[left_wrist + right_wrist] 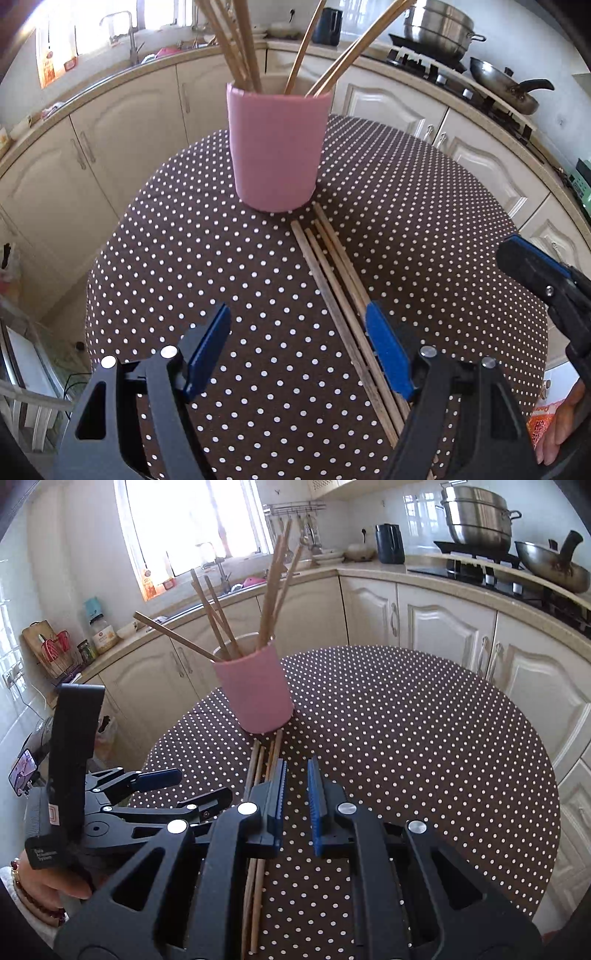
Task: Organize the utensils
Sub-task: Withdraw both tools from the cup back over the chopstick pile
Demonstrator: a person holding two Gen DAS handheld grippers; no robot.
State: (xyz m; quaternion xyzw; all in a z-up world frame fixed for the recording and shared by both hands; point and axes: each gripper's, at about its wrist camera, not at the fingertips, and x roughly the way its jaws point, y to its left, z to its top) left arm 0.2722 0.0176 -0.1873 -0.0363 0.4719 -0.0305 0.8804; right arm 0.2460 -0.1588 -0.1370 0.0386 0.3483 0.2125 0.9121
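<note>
While sunlight fills a kitchen of cream cabinets, a round tabletop [221, 229] in brown cloth with white dots carries a tall pink cylindrical cup [275, 147] holding upright wooden chopsticks [273, 590]. More loose wooden chopsticks [332, 273] lie bundled on the cloth, their far ends touching the cup's base. Above them, the left gripper [297, 354] hangs with jaws spread wide and empty; the right gripper [296, 801] has jaws nearly pressed together, pinching nothing.

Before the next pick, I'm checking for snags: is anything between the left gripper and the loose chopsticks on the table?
Nothing visible. The left gripper is open above the polka-dot table, and the loose chopsticks lie bare beside its right finger. The pink cup stands beyond their far ends.
</note>
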